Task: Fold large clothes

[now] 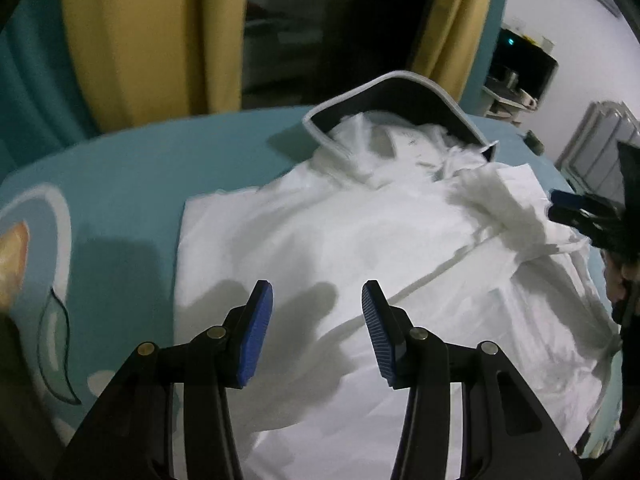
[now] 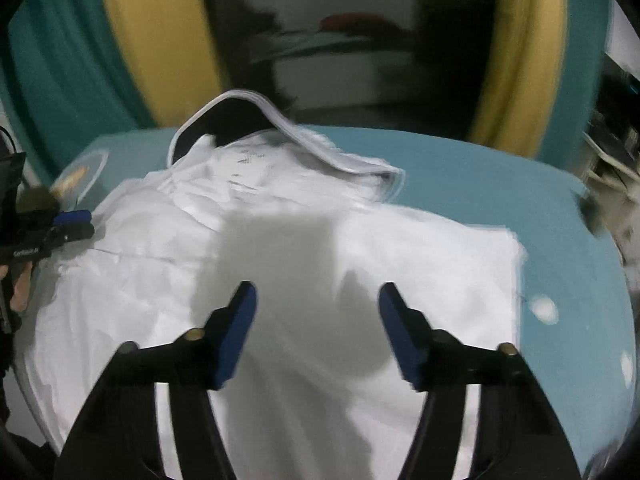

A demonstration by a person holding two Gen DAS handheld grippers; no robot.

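Overhead, both grippers, left gripper (image 1: 317, 300) and right gripper (image 2: 318, 300), gape empty above the white garment (image 1: 360, 240) (yellow curtains (image 1: 132, 40) behind).

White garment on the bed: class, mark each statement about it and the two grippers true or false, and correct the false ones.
1. The white garment lies on a teal cover. True.
2. The left gripper is clamped on the garment. False: its jaws stand open over the cloth and hold nothing.
3. The hood at the far end has a dark lining with a pale edge. True.
4. The right gripper is shut. False: it is open over the garment.
5. The curtains behind the bed are red. False: they are yellow and teal.
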